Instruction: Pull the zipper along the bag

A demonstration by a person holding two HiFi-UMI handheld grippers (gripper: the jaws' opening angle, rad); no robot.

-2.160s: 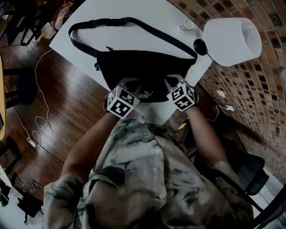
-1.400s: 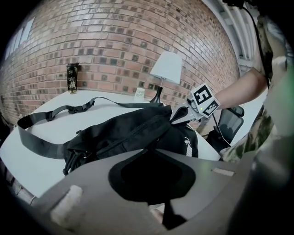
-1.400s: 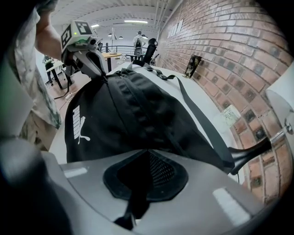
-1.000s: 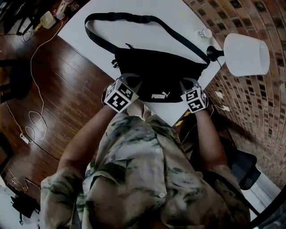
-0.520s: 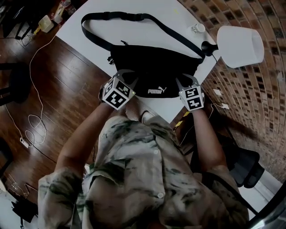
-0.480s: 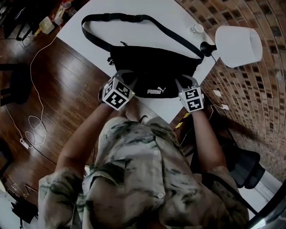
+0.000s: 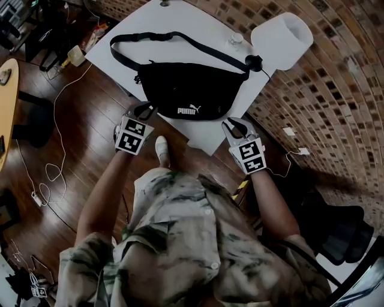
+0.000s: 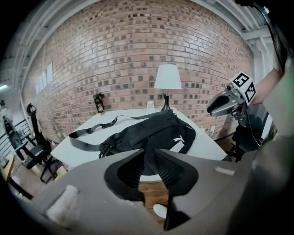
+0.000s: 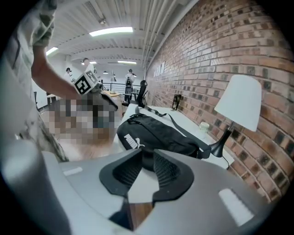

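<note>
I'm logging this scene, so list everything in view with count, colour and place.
bag: one, black, on the table
table: one, white, by the brick wall
lamp: one, white shade, table's right corner
small cup: one, white, beside the lamp
cable: one, white, on the wooden floor, left
left gripper: one, grey, near the bag's left end, jaws just opening, nothing between
right gripper: one, grey, near the bag's right end, open, empty

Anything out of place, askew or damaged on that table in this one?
Nothing stands out. The black bag lies flat on the white table near its front edge, its strap looped behind it. The lamp stands upright at the table's corner, a small jar beside it. Nothing looks spilled or damaged.
</note>
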